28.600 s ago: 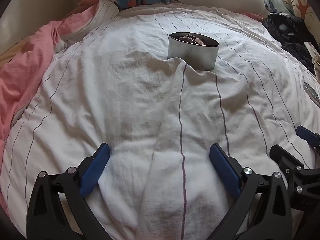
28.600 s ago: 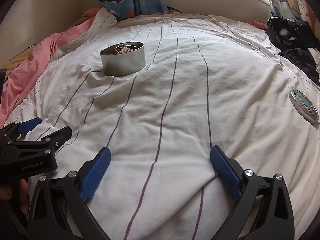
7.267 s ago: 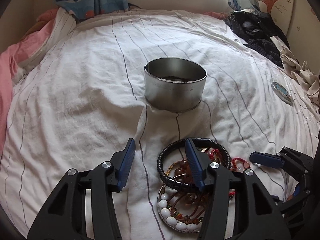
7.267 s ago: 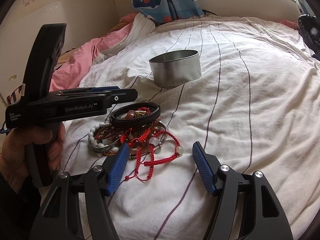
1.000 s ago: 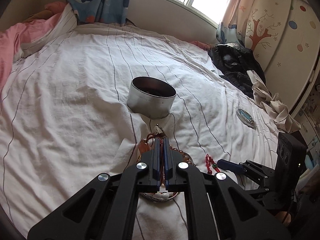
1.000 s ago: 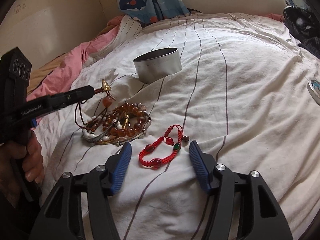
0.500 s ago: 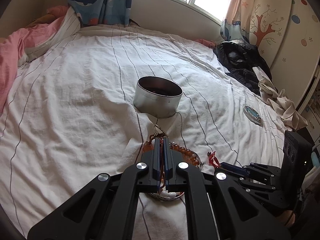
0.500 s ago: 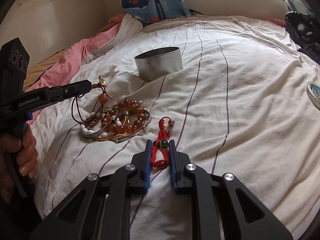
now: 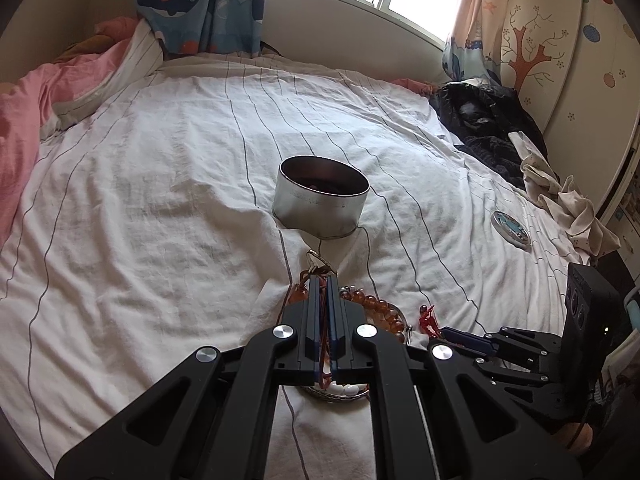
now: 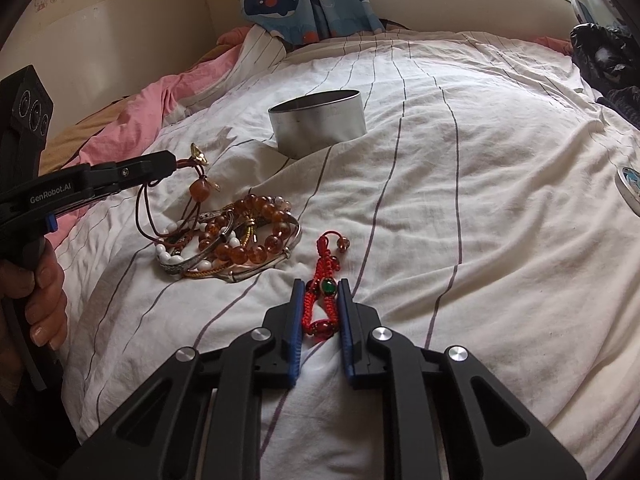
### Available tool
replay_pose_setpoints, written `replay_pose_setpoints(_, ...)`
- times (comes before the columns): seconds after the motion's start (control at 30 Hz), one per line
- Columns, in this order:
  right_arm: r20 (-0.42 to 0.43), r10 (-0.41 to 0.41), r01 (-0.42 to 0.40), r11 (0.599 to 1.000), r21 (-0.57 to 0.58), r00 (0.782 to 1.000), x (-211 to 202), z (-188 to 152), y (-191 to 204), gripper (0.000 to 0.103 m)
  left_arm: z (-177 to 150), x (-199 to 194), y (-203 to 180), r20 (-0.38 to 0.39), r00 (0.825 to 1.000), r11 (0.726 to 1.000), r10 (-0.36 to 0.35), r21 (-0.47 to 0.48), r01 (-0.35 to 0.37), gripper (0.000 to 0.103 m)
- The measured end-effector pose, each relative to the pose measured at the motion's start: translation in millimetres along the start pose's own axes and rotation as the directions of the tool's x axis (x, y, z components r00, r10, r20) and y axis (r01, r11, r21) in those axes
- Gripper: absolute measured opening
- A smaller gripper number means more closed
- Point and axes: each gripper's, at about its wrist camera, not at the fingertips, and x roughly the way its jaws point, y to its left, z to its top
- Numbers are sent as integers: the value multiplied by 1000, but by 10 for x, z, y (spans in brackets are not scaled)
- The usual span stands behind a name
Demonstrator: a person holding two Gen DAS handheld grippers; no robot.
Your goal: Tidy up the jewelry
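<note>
A round metal tin (image 9: 321,197) stands open on the white striped bedsheet; it also shows in the right wrist view (image 10: 318,122). My left gripper (image 9: 323,280) is shut on a brown cord bracelet (image 10: 197,184) with an amber bead and a gold charm, lifted above the sheet, its cord trailing into a pile of bead bracelets and bangles (image 10: 236,238). My right gripper (image 10: 321,286) is shut on a red braided bracelet (image 10: 325,280) with a green bead, lying on the sheet right of the pile.
A round tin lid (image 9: 511,228) lies on the sheet at the right. Dark clothes (image 9: 484,124) and a beige cloth (image 9: 560,204) are heaped at the right edge. A pink blanket (image 9: 20,128) lies at the left. Whale-print curtains (image 9: 200,4) hang at the back.
My left gripper has lifted the cord bracelet a little higher and nearer the tin. My right gripper stays closed on the red bracelet, which it clamped between one second and half a second ago.
</note>
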Motion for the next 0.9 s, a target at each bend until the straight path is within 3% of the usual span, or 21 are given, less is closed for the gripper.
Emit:
replay_pose_setpoints(0.4, -1, -16, 16, 1000, -14, 1000, 34, -2, 21, 17, 3, 28, -71, -10, 997, 994, 78, 72, -77, 3)
replay_pose_setpoints(0.9, 3, -23, 23, 1000, -21, 1000, 30, -11, 33, 18, -13, 70, -95, -18, 994, 990, 109, 88, -107, 3)
